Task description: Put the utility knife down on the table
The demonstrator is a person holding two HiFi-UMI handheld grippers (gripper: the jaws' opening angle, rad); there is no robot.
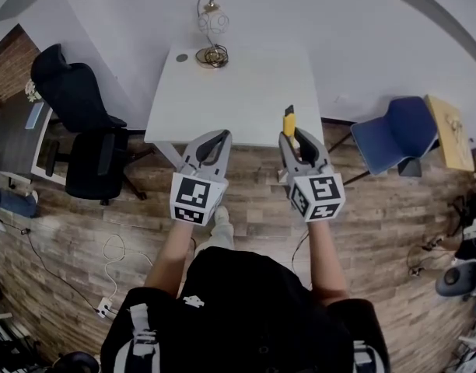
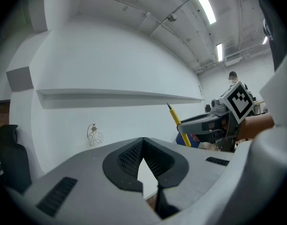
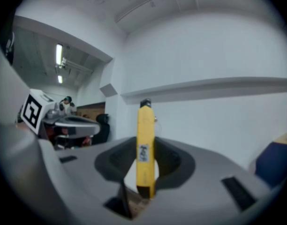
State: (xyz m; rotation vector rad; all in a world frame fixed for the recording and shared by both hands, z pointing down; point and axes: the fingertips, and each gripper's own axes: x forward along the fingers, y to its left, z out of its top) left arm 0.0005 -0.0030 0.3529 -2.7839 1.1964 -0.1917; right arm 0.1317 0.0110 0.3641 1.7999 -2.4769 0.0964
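Note:
A yellow utility knife (image 1: 288, 120) stands upright between the jaws of my right gripper (image 1: 293, 135), which is shut on it. In the right gripper view the knife (image 3: 145, 139) sticks up past the jaw tips, black tip on top. It hangs at the near edge of the white table (image 1: 246, 92). My left gripper (image 1: 221, 137) is held level beside it, to the left, jaws shut with nothing between them (image 2: 143, 140). The left gripper view also shows the knife (image 2: 179, 124) and the right gripper (image 2: 214, 123) off to the right.
A wire lamp-like ornament (image 1: 212, 33) and a small dark disc (image 1: 182, 57) sit at the table's far edge. A black office chair (image 1: 82, 123) stands left of the table and a blue chair (image 1: 397, 134) right. The floor is wood planks with cables.

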